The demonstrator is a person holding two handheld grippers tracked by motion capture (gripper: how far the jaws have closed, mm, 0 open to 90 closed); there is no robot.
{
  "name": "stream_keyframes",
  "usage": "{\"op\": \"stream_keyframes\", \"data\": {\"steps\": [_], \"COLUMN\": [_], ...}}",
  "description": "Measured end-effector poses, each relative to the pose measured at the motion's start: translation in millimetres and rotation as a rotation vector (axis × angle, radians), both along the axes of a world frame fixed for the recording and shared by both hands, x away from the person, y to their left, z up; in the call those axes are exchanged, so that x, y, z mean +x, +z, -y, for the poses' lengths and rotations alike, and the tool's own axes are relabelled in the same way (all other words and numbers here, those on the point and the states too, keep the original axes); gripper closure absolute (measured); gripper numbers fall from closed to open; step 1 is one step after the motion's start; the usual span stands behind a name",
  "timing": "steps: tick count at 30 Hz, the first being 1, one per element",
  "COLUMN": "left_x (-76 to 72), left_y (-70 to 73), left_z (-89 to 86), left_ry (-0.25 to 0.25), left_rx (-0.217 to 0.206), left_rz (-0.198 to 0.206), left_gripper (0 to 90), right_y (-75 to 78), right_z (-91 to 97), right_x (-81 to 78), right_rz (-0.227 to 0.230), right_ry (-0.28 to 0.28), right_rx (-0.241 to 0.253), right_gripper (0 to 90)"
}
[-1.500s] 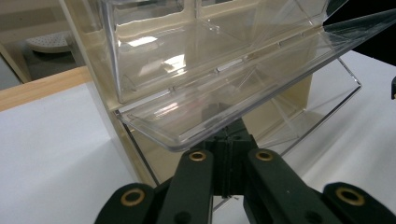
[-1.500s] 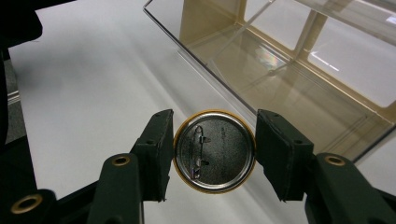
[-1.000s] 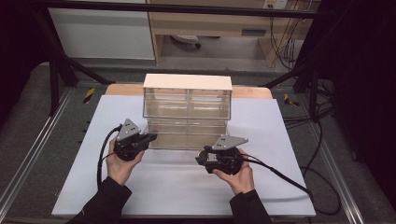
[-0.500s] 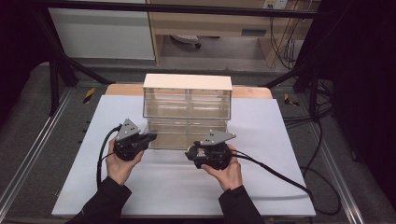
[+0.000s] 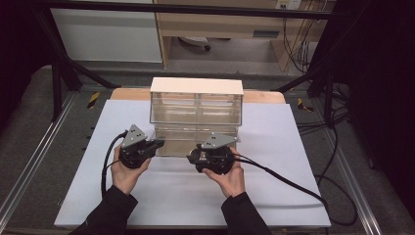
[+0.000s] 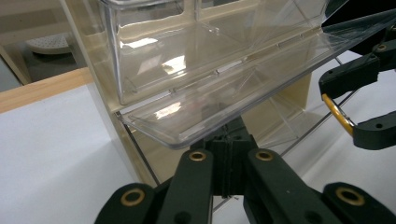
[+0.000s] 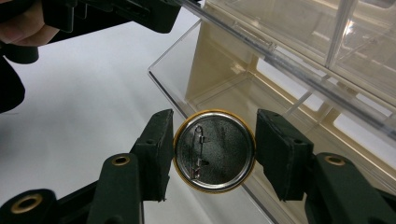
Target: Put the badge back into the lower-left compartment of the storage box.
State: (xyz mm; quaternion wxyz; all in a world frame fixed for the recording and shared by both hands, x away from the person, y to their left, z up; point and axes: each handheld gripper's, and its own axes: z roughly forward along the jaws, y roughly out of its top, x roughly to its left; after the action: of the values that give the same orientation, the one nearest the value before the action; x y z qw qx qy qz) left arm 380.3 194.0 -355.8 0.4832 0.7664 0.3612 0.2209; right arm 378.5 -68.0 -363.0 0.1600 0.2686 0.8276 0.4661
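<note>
So right now I've got the left gripper (image 5: 157, 143) with its jaws together on the front lip of the clear drawer (image 6: 224, 100), which is pulled out at the lower left of the little drawer cabinet (image 5: 196, 85) on the counter (image 5: 274, 196). The right gripper (image 5: 192, 157) has its jaws clamped edge-on across a round pin badge (image 7: 215, 150), metal back with the safety pin facing the right gripper view, gold rim showing. The badge sits just in front of the open drawer, near its corner, not over it yet.

My take on doing this bit well: hold the left side dead steady so the drawer doesn't slide or tip, since it looks like flimsy plastic. Bring the badge up and over the front wall rather than straight at it, or the rim will clip the edge. Get it low inside the tray before letting go, so it doesn't bounce or skitter out. Watch the two grippers too, they're close together.
</note>
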Motion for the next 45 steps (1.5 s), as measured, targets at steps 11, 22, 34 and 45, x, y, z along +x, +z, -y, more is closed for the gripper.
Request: {"op": "stream_keyframes", "data": {"steps": [11,22,34,45], "left_x": [-0.6,-1.1,-1.5,-1.3], "left_y": [0.0,0.5,0.8,0.8], "left_z": [1.3,1.5,2.1,1.9], "left_ry": [-0.005,-0.004,-0.005,-0.006], "left_rx": [0.004,0.004,0.004,0.004], "left_rz": [0.001,0.005,0.004,0.004], "left_gripper": [89.6,89.6,89.6,89.6], "right_y": [-7.1,-12.8,-25.9,-34.0], "right_z": [-10.0,-25.6,-32.5,-39.1], "right_x": [4.8,10.9,21.5,29.8], "right_rz": [0.004,0.019,0.019,0.027], "right_ry": [-0.019,-0.042,-0.079,-0.103], "right_rx": [0.028,0.040,0.064,0.057], "right_gripper": [48.6,48.6,48.5,48.4]}}
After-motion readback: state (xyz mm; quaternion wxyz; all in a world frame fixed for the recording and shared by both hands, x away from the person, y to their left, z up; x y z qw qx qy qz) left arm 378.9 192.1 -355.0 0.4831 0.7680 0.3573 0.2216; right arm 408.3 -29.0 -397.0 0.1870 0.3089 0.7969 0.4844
